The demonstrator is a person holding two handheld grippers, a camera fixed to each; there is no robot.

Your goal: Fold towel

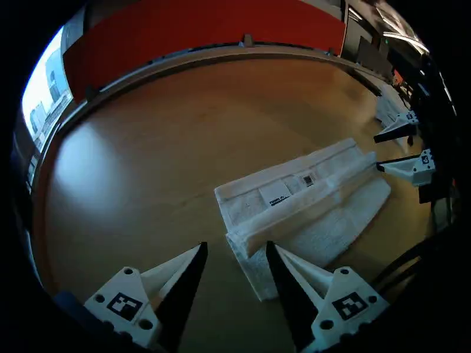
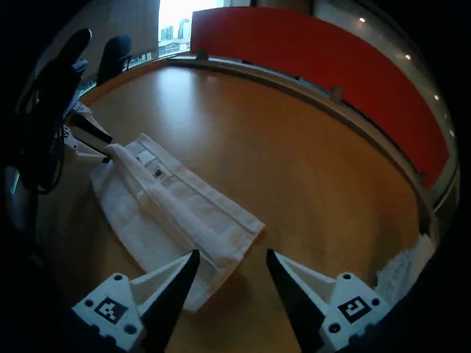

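Left gripper and right gripper are held wide open, empty, at opposite towel ends, likely to be closed for the next fold.

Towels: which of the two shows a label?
The long folded towel in the middle of the table, labels facing up on its top layer. The other white cloth, bunched at the table edge, shows none.

White towel, tan wooden table, red wall panel.
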